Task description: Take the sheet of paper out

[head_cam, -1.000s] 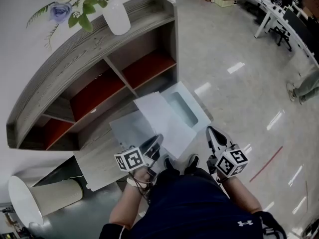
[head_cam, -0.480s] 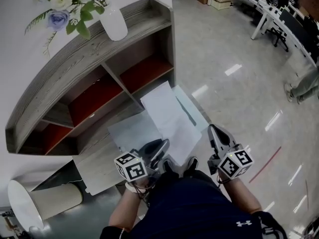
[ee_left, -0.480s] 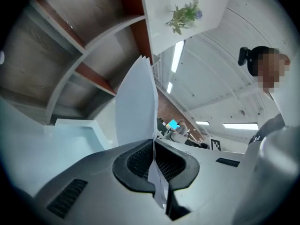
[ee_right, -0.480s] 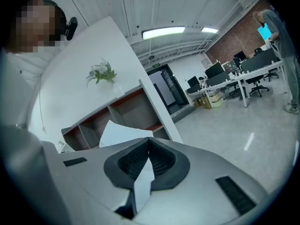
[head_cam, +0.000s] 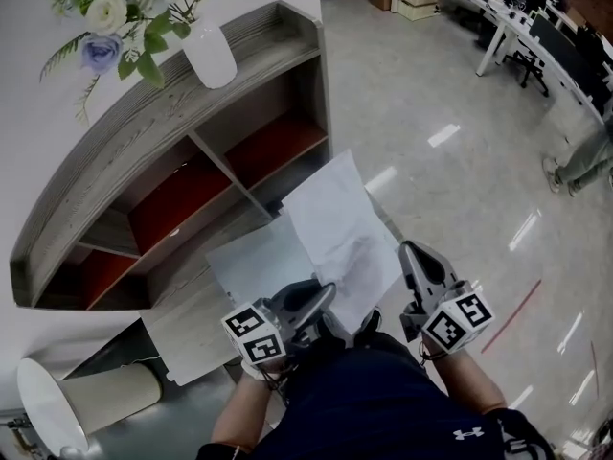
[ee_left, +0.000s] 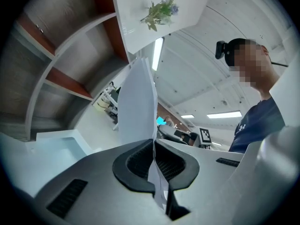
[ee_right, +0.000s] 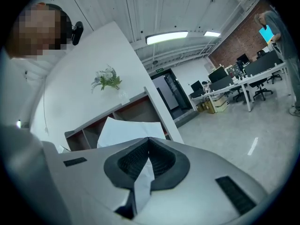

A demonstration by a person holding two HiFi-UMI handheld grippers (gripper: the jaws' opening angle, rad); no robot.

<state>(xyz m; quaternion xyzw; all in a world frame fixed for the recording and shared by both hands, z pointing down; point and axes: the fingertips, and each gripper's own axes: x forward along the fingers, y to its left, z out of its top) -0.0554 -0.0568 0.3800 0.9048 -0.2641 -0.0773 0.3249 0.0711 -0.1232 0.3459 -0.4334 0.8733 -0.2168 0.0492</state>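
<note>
**Sheet clamped in both grippers**

Nearest the person, the left gripper (head_cam: 324, 295) has its jaws together on the near edge of the sheet of paper (head_cam: 335, 223). The right gripper (head_cam: 414, 257) is pinched on the sheet's right edge, w/ a strip of paper btwn its pads. The sheet hangs in the air btwn them, tilted up and away from the person, slightly creased. Below it a second pale sheet (head_cam: 251, 262) lies on a wood-grain board (head_cam: 187, 329). Beyond stands a curved shelf unit (head_cam: 182, 132) w/ red-backed compartments and a white vase of flowers (head_cam: 209, 54) on top. Office desks (head_cam: 517, 17) are at far right.
</note>
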